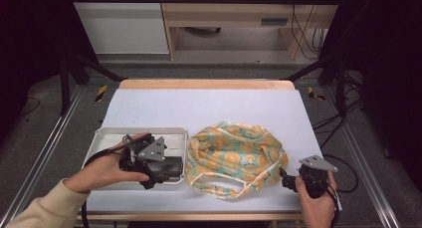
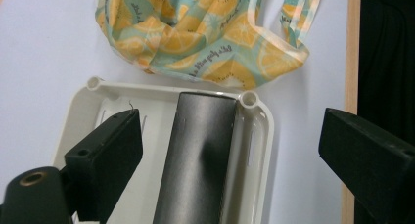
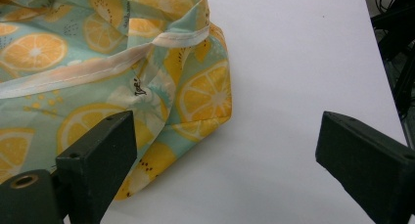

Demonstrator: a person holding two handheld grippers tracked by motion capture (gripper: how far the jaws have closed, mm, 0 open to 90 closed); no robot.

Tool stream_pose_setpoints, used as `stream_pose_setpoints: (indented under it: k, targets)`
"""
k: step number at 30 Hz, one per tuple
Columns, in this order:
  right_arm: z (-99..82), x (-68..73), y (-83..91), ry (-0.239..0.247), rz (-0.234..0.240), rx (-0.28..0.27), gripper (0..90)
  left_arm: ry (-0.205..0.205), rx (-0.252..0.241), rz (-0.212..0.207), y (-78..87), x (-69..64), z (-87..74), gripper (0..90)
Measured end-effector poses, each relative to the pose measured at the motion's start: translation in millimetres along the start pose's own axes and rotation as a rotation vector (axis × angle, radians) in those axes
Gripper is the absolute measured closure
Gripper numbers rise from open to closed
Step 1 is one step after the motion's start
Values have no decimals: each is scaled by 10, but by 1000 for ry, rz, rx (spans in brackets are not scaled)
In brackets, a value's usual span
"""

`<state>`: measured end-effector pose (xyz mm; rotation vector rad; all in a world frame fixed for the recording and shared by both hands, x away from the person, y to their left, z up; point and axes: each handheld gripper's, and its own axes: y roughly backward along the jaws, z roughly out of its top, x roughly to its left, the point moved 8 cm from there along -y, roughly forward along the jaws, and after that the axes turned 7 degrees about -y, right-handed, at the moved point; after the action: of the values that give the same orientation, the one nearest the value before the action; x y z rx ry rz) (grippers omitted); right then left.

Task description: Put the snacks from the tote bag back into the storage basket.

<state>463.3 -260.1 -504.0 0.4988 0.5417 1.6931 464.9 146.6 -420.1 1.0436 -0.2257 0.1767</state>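
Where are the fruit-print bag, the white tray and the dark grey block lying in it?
Fruit-print bag [image 1: 234, 156]: high view, middle of the crumpled cloth.
White tray [image 2: 161, 89]: left gripper view, its far rim.
Dark grey block [image 2: 195, 155]: left gripper view, its top face.

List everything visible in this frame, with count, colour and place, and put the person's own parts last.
Fabric bag: one, mint green with an orange-slice print and pale handles, crumpled at the table's middle near the front.
Tray: one, white plastic, front left of the table, beside the bag.
Dark block: one, dark grey, oblong, lying in the tray along the side nearest the bag.
Table: one, white top with a wooden edge.
Left tongs: one pair, black, open over the tray, astride the block.
Right tongs: one pair, black, open at the bag's right corner.
Hands: two, each holding a pair of tongs.
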Motion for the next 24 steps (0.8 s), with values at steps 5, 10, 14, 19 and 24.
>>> stream_pose_setpoints:
  k: [5, 10, 14, 19, 24]
  targets:
    - [2, -2, 2, 2, -1, -2, 85, 17, -21, 43, -27, 34, 95, 93]
    - [4, -2, 5, -1, 0, -3, 85, 86, -51, 84, -69, 114, 115, 93]
    - [6, -3, 6, 0, 0, -3, 85, 141, -87, 118, -96, 118, 139, 93]
    - [8, 0, 5, 2, 1, -5, 85, 196, -146, 133, -88, 111, 200, 93]
    - [10, -5, 15, -3, 1, -6, 84, 268, -182, 188, -29, 142, 173, 92]
